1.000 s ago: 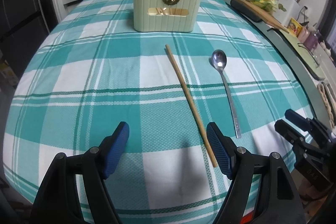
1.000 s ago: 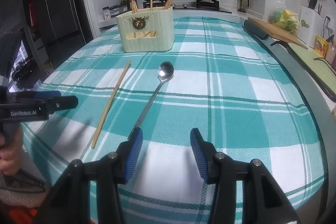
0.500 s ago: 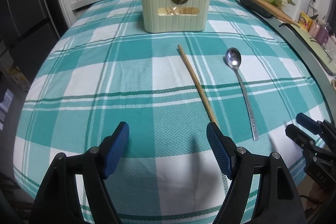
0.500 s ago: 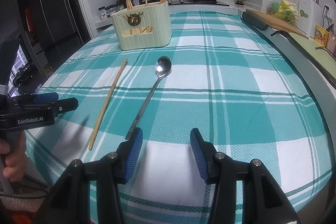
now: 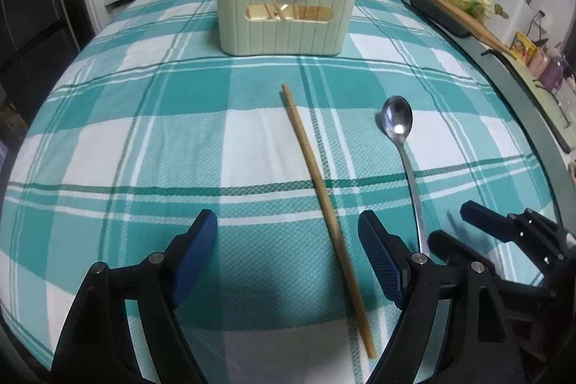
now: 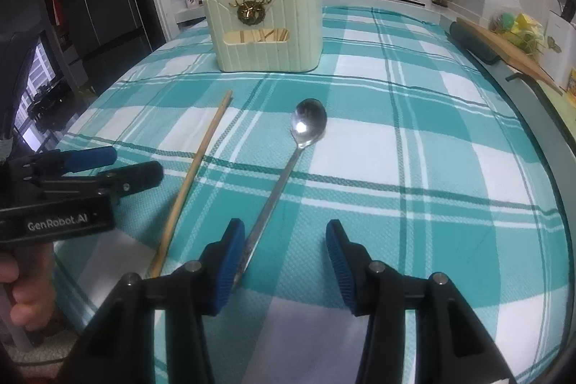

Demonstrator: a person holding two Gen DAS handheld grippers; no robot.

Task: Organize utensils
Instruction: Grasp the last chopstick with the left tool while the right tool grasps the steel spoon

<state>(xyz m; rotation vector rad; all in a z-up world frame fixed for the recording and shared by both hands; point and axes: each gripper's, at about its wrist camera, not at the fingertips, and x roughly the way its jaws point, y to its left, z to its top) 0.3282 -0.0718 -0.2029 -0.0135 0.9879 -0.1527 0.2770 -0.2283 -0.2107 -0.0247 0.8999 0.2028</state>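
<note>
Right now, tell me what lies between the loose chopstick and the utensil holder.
Nothing: only bare checked tablecloth separates chopstick from holder, in both wrist views.

White lettering reading "GenRobot.AI" stands on the flat side of the black plastic body of the left gripper, seen at the left edge of the right wrist view; it is the only legible text; a small yellow packet on the counter at the far right of the left wrist view carries a printed design, too small and blurred to read; jars near the stove bear labels that cannot be made out.
</note>
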